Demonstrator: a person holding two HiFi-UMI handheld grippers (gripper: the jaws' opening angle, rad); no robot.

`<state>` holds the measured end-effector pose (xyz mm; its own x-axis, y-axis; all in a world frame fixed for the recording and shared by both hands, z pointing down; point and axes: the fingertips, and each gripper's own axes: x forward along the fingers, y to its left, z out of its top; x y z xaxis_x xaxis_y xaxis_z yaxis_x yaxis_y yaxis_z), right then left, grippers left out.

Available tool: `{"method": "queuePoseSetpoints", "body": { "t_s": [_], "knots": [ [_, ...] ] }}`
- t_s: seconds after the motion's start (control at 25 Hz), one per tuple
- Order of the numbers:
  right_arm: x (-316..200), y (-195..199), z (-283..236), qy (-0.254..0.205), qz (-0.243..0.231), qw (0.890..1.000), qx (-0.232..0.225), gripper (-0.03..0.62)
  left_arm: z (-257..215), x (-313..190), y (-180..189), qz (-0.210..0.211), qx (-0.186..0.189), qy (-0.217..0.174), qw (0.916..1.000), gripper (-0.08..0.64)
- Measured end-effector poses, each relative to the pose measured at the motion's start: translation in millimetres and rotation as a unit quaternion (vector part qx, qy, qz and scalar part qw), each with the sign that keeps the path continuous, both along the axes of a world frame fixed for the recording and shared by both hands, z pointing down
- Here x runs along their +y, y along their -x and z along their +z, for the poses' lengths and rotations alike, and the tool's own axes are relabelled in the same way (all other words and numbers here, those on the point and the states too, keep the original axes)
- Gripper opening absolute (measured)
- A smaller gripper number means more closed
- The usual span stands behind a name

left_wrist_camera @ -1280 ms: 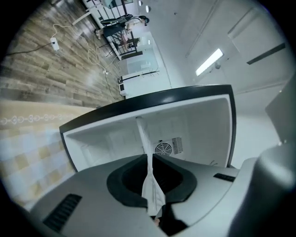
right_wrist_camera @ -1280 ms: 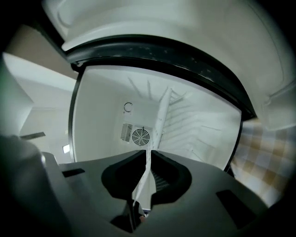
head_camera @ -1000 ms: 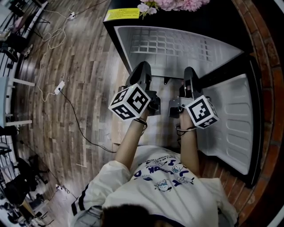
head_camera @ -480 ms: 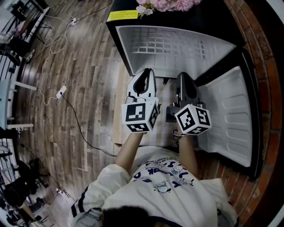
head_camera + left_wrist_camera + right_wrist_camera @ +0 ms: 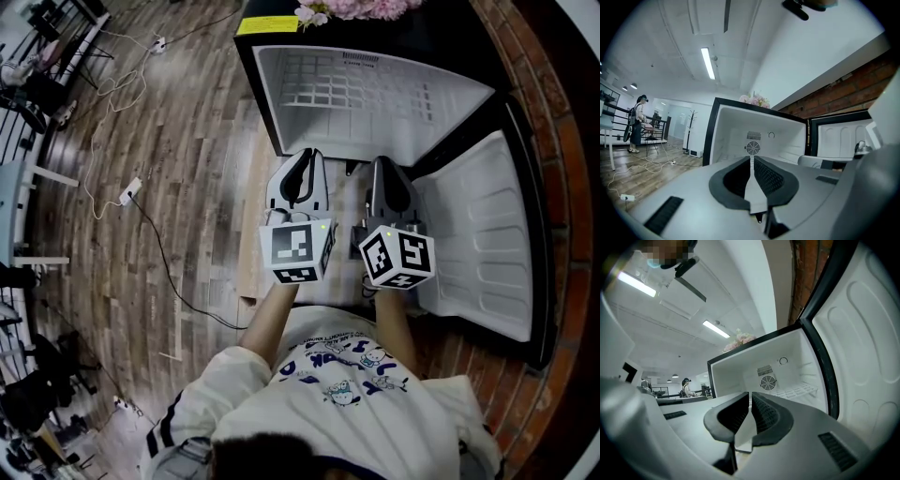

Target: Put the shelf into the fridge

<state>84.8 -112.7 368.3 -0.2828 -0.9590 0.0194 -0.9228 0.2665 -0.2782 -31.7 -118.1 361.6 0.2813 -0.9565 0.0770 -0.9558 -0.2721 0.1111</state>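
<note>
The small black fridge [image 5: 258, 94] stands open in front of me, its white inside facing the head view. A white wire shelf [image 5: 323, 84] lies inside it, flat against the cavity's back part; the right gripper view shows the shelf [image 5: 796, 391] resting low near the right wall. My left gripper [image 5: 302, 156] and right gripper [image 5: 386, 163] hover side by side just outside the fridge mouth. Both are shut with nothing between the jaws. In the left gripper view the left gripper [image 5: 752, 157] points at the fan grille, and the right gripper [image 5: 750, 393] points the same way.
The fridge door [image 5: 487, 234] swings open to the right, next to a brick wall [image 5: 562, 112]. Pink flowers [image 5: 361, 7] sit on top of the fridge. A power strip [image 5: 128, 194] and cables lie on the wood floor at left. A person [image 5: 637, 123] stands far off.
Both grippers have tilted upward and drawn closer together, so their marker cubes now face the head camera. Their jaws stay shut and empty. The shelf has not moved.
</note>
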Motion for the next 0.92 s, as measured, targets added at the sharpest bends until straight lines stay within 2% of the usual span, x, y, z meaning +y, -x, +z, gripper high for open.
{"method": "queuePoseSetpoints", "body": {
  "t_s": [0.56, 0.92],
  "knots": [
    [1.2, 1.7, -9.4, -0.007, 0.001, 1.000, 0.007, 0.044, -2.9, 2.9, 6.9, -0.014, 0.000, -0.001, 0.9999, 0.037],
    [-0.8, -5.6, 8.1, -0.002, 0.010, 1.000, 0.005, 0.044, 9.5, 0.5, 5.7, -0.017, -0.004, 0.003, 0.9998, 0.037]
  ]
}}
